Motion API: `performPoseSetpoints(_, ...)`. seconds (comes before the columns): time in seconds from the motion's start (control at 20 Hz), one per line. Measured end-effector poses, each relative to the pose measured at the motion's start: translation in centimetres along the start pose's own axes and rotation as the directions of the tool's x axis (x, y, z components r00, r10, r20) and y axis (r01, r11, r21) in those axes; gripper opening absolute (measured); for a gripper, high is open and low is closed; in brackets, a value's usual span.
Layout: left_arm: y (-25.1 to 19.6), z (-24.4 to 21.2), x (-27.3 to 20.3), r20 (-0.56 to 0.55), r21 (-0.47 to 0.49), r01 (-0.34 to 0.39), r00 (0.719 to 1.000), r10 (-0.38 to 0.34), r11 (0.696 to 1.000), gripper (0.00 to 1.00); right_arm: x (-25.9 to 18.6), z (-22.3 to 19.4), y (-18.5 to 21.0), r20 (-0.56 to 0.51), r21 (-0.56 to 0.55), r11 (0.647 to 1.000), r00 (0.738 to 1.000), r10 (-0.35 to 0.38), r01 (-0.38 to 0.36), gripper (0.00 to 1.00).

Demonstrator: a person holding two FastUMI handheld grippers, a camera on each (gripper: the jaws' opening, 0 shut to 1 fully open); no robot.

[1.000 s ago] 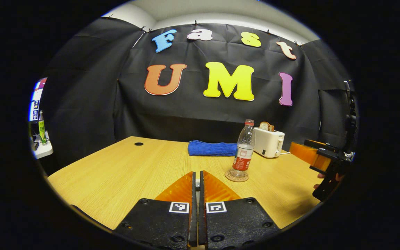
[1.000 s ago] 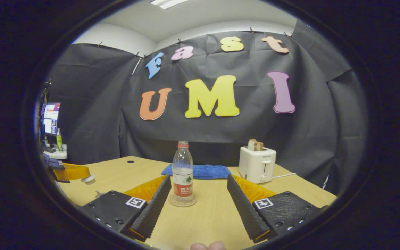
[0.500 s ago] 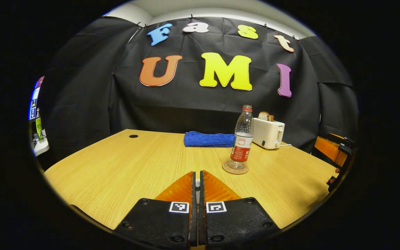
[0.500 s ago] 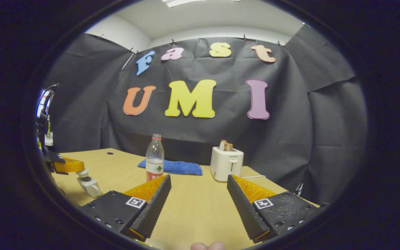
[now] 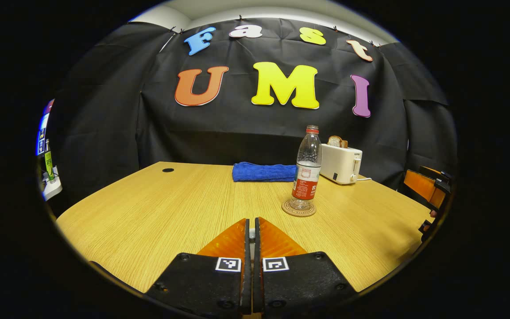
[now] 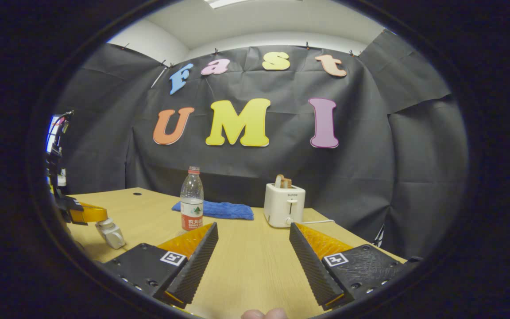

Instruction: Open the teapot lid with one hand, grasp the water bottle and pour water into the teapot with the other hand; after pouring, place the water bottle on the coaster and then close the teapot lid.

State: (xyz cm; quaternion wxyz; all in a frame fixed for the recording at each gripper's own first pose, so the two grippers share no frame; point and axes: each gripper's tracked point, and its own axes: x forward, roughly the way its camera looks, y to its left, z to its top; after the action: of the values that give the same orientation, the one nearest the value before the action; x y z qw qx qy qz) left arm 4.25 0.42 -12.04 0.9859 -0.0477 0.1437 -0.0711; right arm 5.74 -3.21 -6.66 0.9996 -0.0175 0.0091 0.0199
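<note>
The clear water bottle (image 5: 306, 177) with a red label stands upright on a round coaster (image 5: 299, 209) at mid-table. My left gripper (image 5: 250, 221) is shut, with a sliver of something whitish between its fingers. In the right gripper view, the left gripper (image 6: 82, 215) sits at the far left, holding a small whitish piece (image 6: 111, 232) that looks like the teapot lid. My right gripper (image 6: 253, 248) is open with nothing between its fingers, and the bottle (image 6: 191, 199) stands beyond its left finger. In the left gripper view, the right gripper (image 5: 427, 190) is at the right edge.
A folded blue towel (image 5: 264, 172) and a white toaster (image 5: 340, 164) with bread in it stand at the back of the wooden table (image 5: 148, 212). Both appear in the right gripper view too: towel (image 6: 219, 209), toaster (image 6: 284, 204). A fingertip (image 6: 264, 314) pokes in at the bottom.
My open right gripper has drawn back and swung right, away from the bottle, which stays on the coaster. The left gripper has stayed shut on the whitish piece and shifted slightly.
</note>
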Motion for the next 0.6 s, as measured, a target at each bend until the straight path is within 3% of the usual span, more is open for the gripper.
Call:
performPoseSetpoints(0.5,-0.3,-0.2,0.2,-0.008,0.001,-0.013,1.000,0.013,1.000,0.10,-0.6,0.6,0.5,0.016,0.001,1.000,1.000,0.007,-0.007,0.98)
performPoseSetpoints(0.55,-0.1,0.1,0.1,0.002,0.006,-0.025,1.000,0.025,1.000,0.13,-0.7,0.7,0.6,0.018,0.002,1.000,1.000,0.008,-0.008,0.98)
performPoseSetpoints(0.6,0.2,0.6,-0.2,0.016,0.018,-0.045,0.999,0.045,0.999,0.31,-0.6,0.8,0.7,0.018,0.004,1.000,1.000,0.009,-0.009,0.96)
